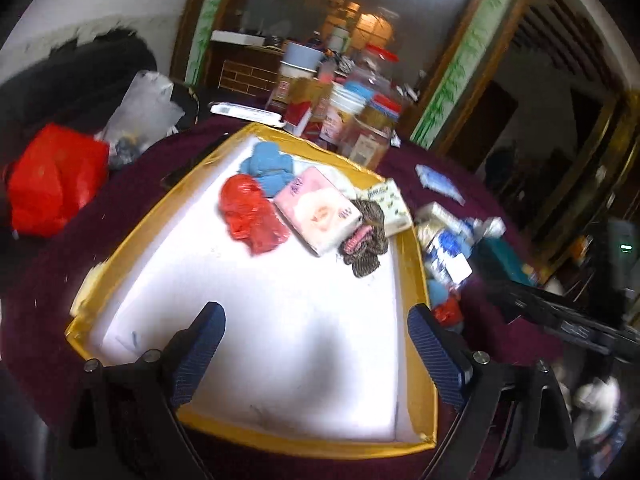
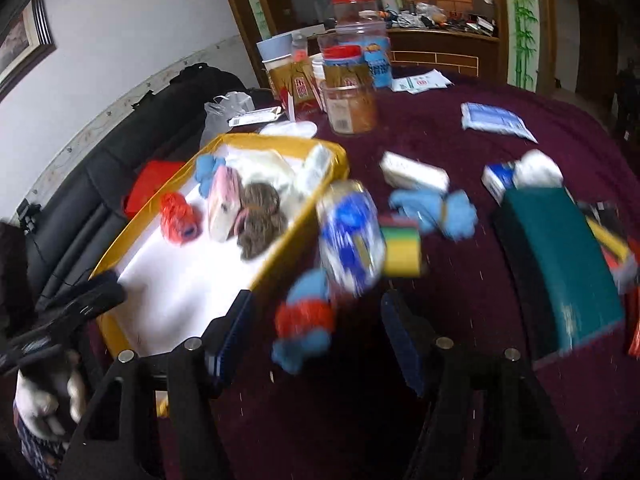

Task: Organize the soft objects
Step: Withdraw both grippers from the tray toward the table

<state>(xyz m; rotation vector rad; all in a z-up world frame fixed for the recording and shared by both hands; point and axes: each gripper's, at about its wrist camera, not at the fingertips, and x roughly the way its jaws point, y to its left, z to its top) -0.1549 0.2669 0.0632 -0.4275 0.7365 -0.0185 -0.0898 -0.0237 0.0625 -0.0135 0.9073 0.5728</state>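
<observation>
A gold-rimmed tray (image 1: 132, 236) with a white lining holds a blue cloth (image 1: 268, 164), a red plastic bag (image 1: 248, 212), a pink tissue pack (image 1: 320, 208), a brown striped fabric bundle (image 1: 364, 244) and a patterned white pack (image 1: 392, 204). My left gripper (image 1: 316, 316) hangs open over the tray's near end with nothing between its fingers. On the maroon tablecloth, right of the tray (image 2: 304, 208), my right gripper (image 2: 316, 308) is open. A small red and blue soft bundle (image 2: 304, 320) lies between its fingers, with a gap on each side.
Past the right gripper lie a blurred blue-white pack (image 2: 348, 236), a yellow-green sponge (image 2: 400, 248), a blue cloth (image 2: 436, 208), a white box (image 2: 414, 172) and a teal box (image 2: 560, 264). Jars (image 2: 352, 108) crowd the table's far side. A red bag (image 1: 52, 184) sits left of the tray.
</observation>
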